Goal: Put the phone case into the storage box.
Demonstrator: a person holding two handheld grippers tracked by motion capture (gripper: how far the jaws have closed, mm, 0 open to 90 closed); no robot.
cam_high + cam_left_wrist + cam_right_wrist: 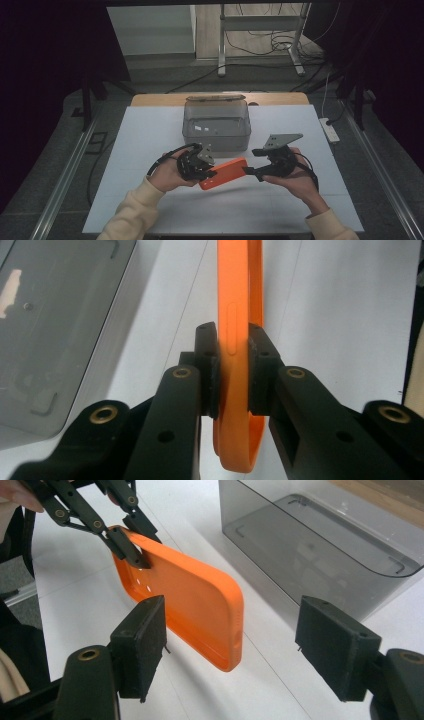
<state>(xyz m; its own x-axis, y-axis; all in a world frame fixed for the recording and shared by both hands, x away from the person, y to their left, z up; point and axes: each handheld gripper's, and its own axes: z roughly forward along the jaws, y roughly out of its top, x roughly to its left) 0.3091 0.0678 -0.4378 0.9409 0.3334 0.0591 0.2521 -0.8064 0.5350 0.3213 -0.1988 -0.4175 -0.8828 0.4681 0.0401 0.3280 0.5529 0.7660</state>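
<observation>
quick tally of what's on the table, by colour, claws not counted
Orange: 1, the phone case, clamped in the left claw and held above the table.
Grey see-through: 1, the storage box, standing behind it.
Total: 2

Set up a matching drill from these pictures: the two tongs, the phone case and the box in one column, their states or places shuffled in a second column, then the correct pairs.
Things:
1. left tongs
2. right tongs
3. orange phone case
4. grey plastic box

States or places:
A. stands empty on the white table, beyond the hands
B. jaws spread wide, nothing pressed between them
C. held up off the table by one end
D. jaws shut on the edge of the case

Pairs: 1-D, 2-B, 3-C, 4-A
</observation>
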